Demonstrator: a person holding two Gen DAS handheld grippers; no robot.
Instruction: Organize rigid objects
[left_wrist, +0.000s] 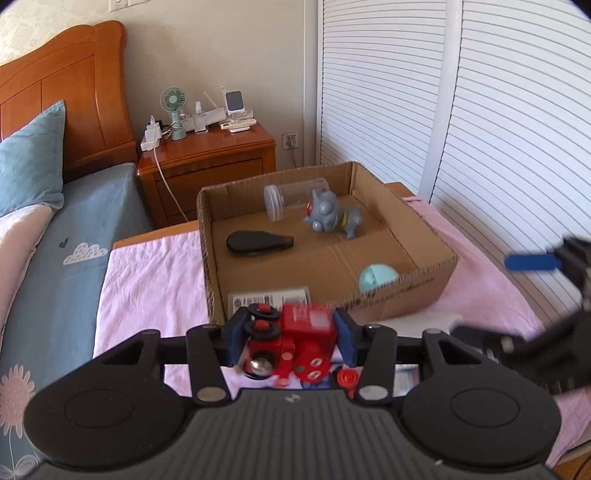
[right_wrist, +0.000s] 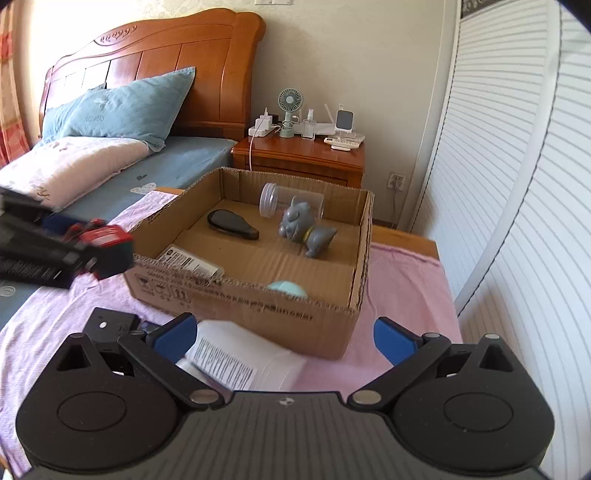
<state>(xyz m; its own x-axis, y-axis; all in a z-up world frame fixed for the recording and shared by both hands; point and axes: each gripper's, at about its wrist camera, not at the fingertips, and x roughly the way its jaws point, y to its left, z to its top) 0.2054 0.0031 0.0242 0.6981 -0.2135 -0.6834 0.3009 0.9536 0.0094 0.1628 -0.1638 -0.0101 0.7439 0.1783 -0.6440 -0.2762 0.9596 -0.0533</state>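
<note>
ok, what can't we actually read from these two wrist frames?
- Red toy truck: motion-blurred in both views; left gripper pads cover its sides.
- Teal ball: mostly behind the cardboard box front wall.
- White package: label print too blurred, right wrist view.

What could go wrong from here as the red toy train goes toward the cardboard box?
1. The left gripper holds the red toy train by its sides; a loose-looking red piece below it could drop onto the pink cloth.
2. The train sits low against the cardboard box; it might clip the near wall.
3. Released carelessly, it could land on the grey figure or clear jar inside.
</note>
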